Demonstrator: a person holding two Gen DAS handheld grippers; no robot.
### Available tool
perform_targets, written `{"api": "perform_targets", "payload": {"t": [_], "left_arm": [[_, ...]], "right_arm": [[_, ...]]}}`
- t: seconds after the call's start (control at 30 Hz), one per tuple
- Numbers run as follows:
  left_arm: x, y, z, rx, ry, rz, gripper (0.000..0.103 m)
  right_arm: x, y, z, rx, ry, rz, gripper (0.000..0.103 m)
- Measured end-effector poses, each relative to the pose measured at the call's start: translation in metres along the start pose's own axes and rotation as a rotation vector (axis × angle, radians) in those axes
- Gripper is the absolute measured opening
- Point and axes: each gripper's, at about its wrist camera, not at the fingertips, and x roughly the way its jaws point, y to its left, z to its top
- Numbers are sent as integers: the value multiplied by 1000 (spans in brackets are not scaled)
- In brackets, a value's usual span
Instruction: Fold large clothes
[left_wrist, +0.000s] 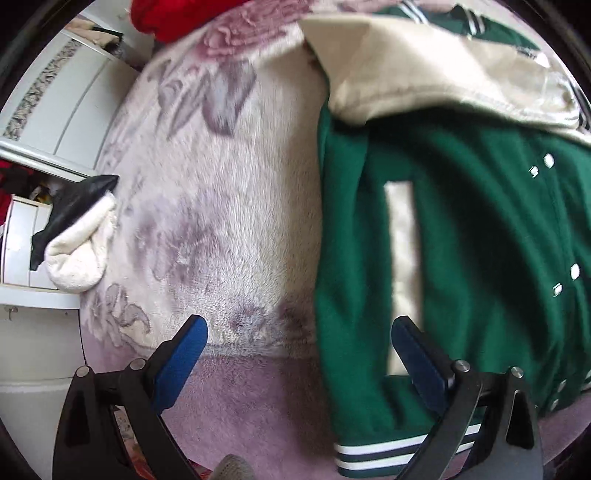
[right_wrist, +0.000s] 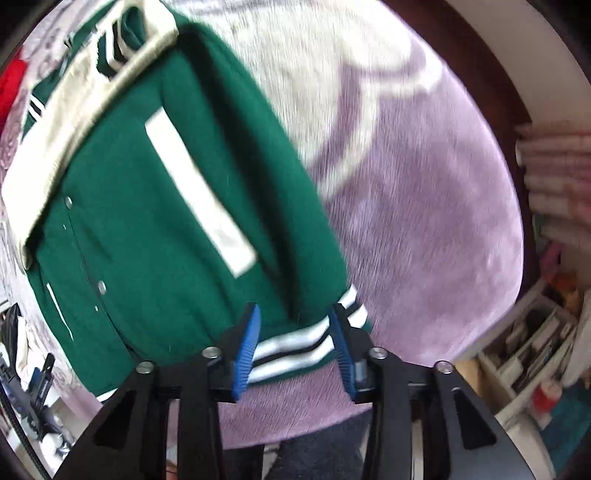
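Across lilac floral plush blanket (left_wrist: 229, 206) lies green varsity jacket (right_wrist: 147, 206), cream sleeve (left_wrist: 424, 70) folded over chest. Your right gripper (right_wrist: 295, 347) straddles striped hem (right_wrist: 291, 350), jaws part-open, pads seemingly not pressing. Take hem squarely, both layers, before lifting. Left gripper (left_wrist: 299, 347) wide open, empty, over jacket's edge. Room: white wardrobe (left_wrist: 70, 110), shelving (right_wrist: 528, 354), stacked towels (right_wrist: 554, 177).

Soft, even daylight; no hard shadows, no glare. Strong fisheye bending with black corners in both views. Motion blur smears the jacket (right_wrist: 159, 206) and blanket (right_wrist: 424, 206).
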Motion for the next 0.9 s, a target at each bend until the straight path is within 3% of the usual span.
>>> {"api": "perform_targets", "payload": {"t": [0.1, 0.13, 0.17, 0.3, 0.37, 0.4, 0.43, 0.5, 0.67, 0.8, 0.9], "left_arm": [[-16, -23, 2, -27, -3, 10, 103], [-19, -28, 2, -29, -4, 21, 103], [-23, -36, 2, -33, -10, 42, 103], [-44, -86, -8, -29, 10, 166, 103], [-58, -117, -13, -26, 28, 216, 103], [-68, -133, -15, -26, 27, 238, 103], [-75, -147, -16, -25, 25, 251, 103], [-95, -187, -18, 3, 12, 277, 103], [-129, -313, -34, 194, -74, 314, 103], [-131, -423, -68, 376, -69, 239, 103], [-120, -488, -90, 485, -61, 217, 103]], "right_arm": [[26, -8, 32, -6, 33, 42, 40], [38, 1, 43, -13, 54, 64, 13], [50, 0, 46, -50, 78, 31, 7], [59, 7, 54, -218, 136, 29, 7], [44, 24, 63, -306, 176, 48, 12], [34, 26, 65, -354, 193, 61, 25], [23, 19, 67, -407, 193, 55, 46], [-8, 3, 74, -467, 149, 38, 64], [-45, -56, 120, -468, 84, -16, 64], [-38, -126, 160, -388, 75, -54, 64], [-38, -155, 189, -336, 79, -79, 64]]}}
